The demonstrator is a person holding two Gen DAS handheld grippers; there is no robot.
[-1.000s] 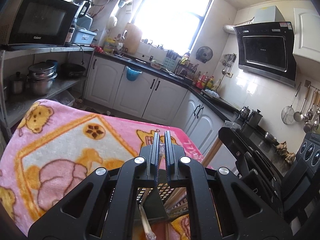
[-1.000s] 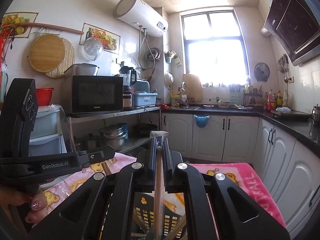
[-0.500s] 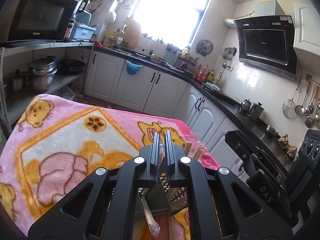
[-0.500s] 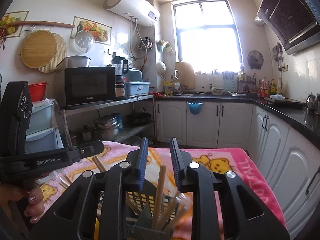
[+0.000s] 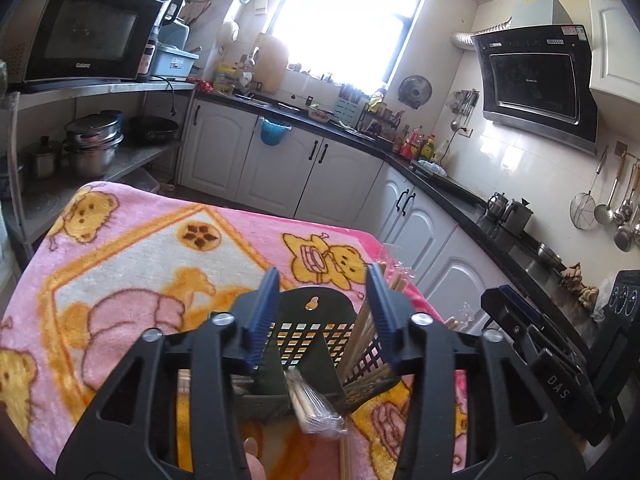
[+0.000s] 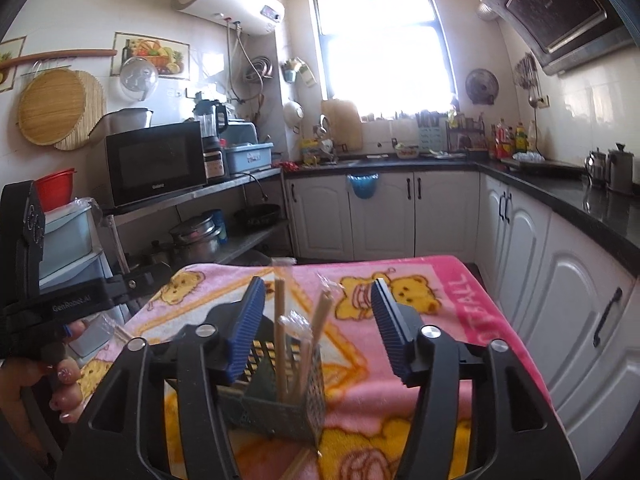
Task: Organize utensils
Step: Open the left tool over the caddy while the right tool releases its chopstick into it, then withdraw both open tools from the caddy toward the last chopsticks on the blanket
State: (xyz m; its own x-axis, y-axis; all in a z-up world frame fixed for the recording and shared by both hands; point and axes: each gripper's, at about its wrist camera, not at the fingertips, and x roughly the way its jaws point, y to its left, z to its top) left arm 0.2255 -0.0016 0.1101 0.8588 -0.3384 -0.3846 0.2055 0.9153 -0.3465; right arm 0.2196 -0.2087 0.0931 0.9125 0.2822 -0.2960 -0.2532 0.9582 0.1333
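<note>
A dark perforated utensil caddy stands on a table covered by a pink bear blanket. My left gripper hangs over it with its jaws opening. Nothing is pressed between them; a plastic-wrapped pair of chopsticks lies loose in the caddy below. My right gripper is also opening just above the caddy. Several wrapped wooden chopsticks stand upright between its blue pads, touching neither. Each gripper shows in the other's view: the right gripper and the left gripper, held by a hand.
A loose chopstick lies on the blanket near the caddy, and more wrapped ones lie at the left. White cupboards border the table's right edge. A metal shelf with pots and a microwave stands to the left.
Both grippers were shut on wrapped chopsticks and now stand open. The chopsticks have dropped into the caddy. My right gripper has moved down closer to it.
</note>
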